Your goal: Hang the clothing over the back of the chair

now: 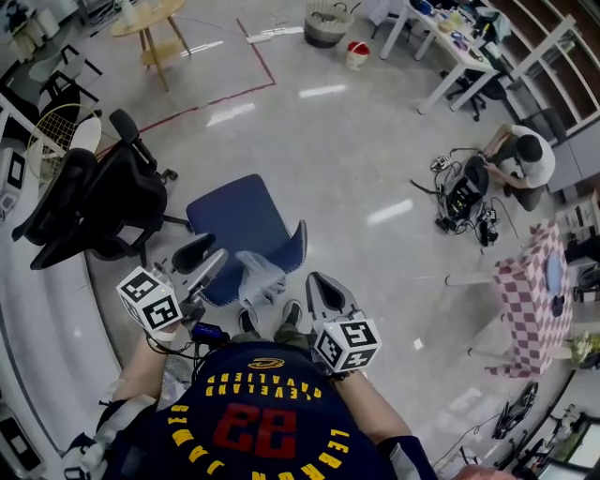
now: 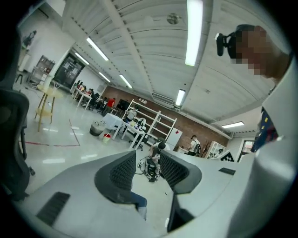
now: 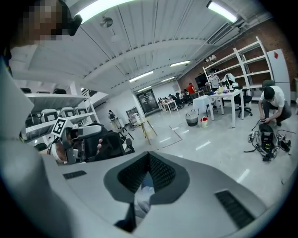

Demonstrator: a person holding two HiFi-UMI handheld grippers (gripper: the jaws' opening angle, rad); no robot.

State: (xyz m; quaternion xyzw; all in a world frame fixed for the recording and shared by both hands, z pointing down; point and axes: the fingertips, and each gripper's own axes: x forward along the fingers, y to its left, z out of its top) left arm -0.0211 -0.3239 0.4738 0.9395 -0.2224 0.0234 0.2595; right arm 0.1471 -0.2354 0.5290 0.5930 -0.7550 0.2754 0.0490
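A blue chair [image 1: 239, 220] stands on the floor just ahead of my feet. A pale garment [image 1: 262, 275] lies bunched at its near edge, beside the raised blue backrest [image 1: 298, 246]. My left gripper [image 1: 203, 259] hovers over the chair's near left side, jaws open and nothing between them; in the left gripper view [image 2: 149, 171] floor shows through the gap. To the right of the garment, and apart from it, my right gripper [image 1: 317, 284] has its fingertips together. The right gripper view [image 3: 149, 158] shows the tips meeting, with the garment [image 3: 142, 202] and blue chair [image 3: 147, 179] below.
A black office chair [image 1: 94, 202] stands close on the left. A red-checked table [image 1: 530, 300] is at the right. Farther off, a person [image 1: 523, 157] crouches by equipment and cables [image 1: 464, 197]. A wooden stool [image 1: 150, 23], a basket [image 1: 328, 23] and a white table [image 1: 450, 47] stand far away.
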